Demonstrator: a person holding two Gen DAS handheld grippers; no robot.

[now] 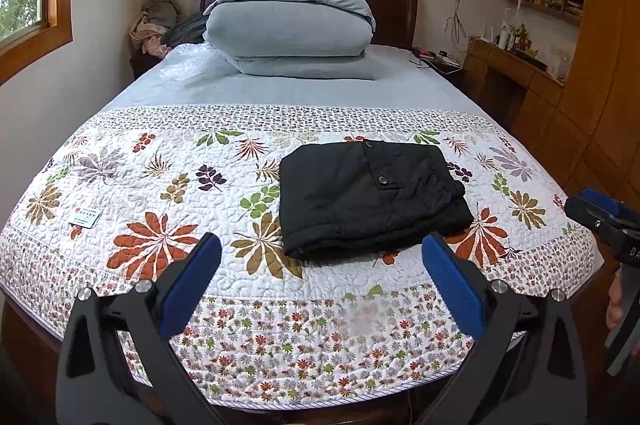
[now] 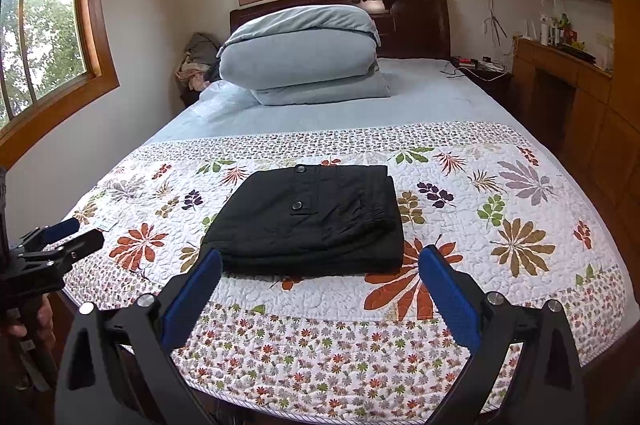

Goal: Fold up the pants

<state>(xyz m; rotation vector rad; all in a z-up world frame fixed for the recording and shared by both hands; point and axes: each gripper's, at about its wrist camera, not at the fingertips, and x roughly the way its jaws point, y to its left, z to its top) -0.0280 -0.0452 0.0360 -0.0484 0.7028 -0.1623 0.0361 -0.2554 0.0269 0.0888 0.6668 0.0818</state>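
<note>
Honestly, the black pants (image 2: 308, 221) look done: a flat, squarish bundle of crinkly fabric with two snap buttons, lying on the quilted floral bedspread (image 2: 500, 265) near the bed's foot. Left claw (image 1: 320, 265) and right claw (image 2: 320, 277) both hover spread wide, holding nothing. Next is maybe just smoothing edges.

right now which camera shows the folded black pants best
The right wrist view: the folded black pants sit centred between the open right hand-held gripper fingers, stacked edges visible. The left wrist view shows them off to the right, skewed.
</note>
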